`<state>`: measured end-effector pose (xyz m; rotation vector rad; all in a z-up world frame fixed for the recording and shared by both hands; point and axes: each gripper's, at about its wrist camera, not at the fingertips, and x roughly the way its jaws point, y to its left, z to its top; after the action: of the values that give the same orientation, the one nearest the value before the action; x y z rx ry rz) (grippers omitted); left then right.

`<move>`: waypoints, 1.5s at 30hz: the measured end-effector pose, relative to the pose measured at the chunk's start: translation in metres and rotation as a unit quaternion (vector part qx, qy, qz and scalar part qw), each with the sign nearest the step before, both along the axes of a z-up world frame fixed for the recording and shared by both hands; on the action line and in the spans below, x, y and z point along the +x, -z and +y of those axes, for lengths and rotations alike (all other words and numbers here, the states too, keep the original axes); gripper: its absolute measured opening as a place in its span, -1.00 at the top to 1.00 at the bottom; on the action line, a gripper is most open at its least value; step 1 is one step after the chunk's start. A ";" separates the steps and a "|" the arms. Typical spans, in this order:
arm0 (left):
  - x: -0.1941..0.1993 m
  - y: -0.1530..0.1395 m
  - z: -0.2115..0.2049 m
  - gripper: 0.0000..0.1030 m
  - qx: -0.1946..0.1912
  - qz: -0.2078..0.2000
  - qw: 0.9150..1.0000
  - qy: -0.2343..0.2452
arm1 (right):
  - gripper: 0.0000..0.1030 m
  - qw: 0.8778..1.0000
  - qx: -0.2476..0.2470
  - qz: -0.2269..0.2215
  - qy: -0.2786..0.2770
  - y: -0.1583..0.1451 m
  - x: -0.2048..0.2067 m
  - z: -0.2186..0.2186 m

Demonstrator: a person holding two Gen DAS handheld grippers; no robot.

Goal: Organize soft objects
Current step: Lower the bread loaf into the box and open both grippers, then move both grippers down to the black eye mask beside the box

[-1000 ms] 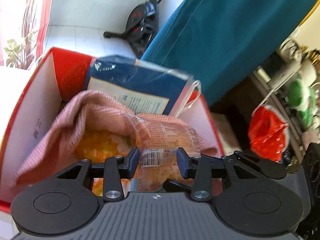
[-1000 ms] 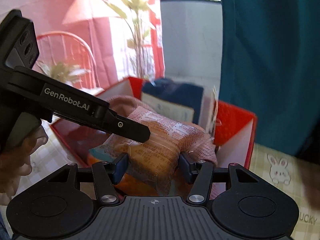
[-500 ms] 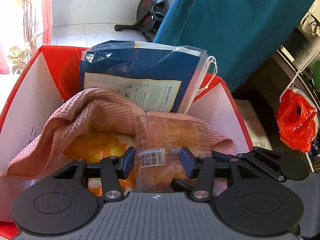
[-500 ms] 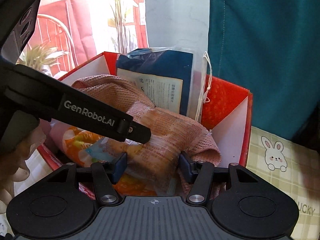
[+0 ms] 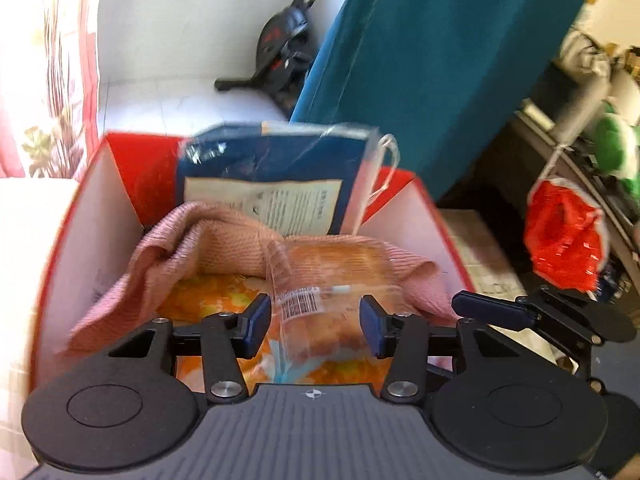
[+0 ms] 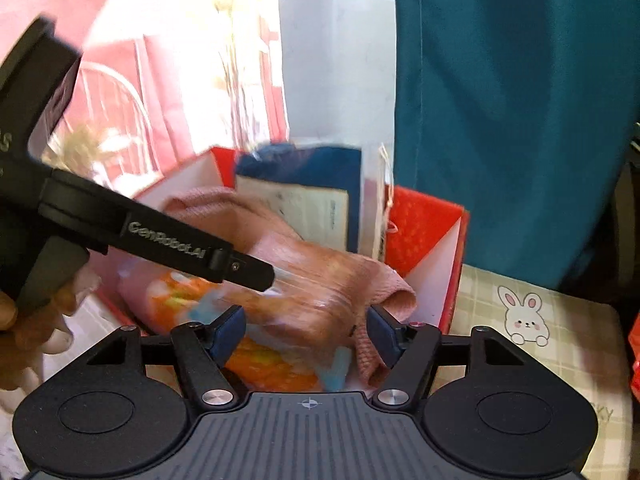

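Note:
A clear-wrapped bread package (image 5: 332, 276) lies on a pink knit cloth (image 5: 224, 240) inside a red box (image 5: 132, 168) with white inner walls. Behind it in the box stands a blue packet (image 5: 280, 164), and an orange patterned bag (image 5: 212, 292) lies under the cloth. My left gripper (image 5: 314, 328) is open, its pads on either side of the package's near end with small gaps. My right gripper (image 6: 304, 332) straddles the same package (image 6: 312, 292) from the other side. Its jaws are opening, and the pads stand off the wrap.
A teal curtain (image 5: 440, 60) hangs behind the box, with an exercise bike (image 5: 284, 40) on the floor beyond. At the right there is a red plastic bag (image 5: 564, 232) by a cluttered shelf. The box stands on a checked tablecloth with a rabbit print (image 6: 524, 316).
Both pairs of jaws have widened off the bread package, the right one most in the last half second. Both grippers have drawn back a little, and the package stays on the cloth.

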<state>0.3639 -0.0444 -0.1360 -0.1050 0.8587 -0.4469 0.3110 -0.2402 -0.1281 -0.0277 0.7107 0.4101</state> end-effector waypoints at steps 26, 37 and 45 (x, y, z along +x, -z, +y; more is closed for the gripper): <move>-0.180 0.049 0.109 -0.11 0.028 0.037 0.997 -0.065 | -0.22 0.993 0.020 0.055 -0.101 0.047 -0.146 0.039; -0.207 0.066 0.103 -0.25 0.032 0.038 0.996 -0.068 | -0.57 0.989 -0.008 0.095 -0.114 0.075 -0.177 0.033; -0.206 0.075 0.101 -0.25 0.035 0.047 0.995 -0.079 | -0.01 0.989 -0.021 0.085 -0.123 0.077 -0.183 0.036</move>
<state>0.1583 0.0562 -0.2109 -0.1279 0.9495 -0.2652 0.1283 -0.2042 -0.2053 -0.1230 0.8873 0.6384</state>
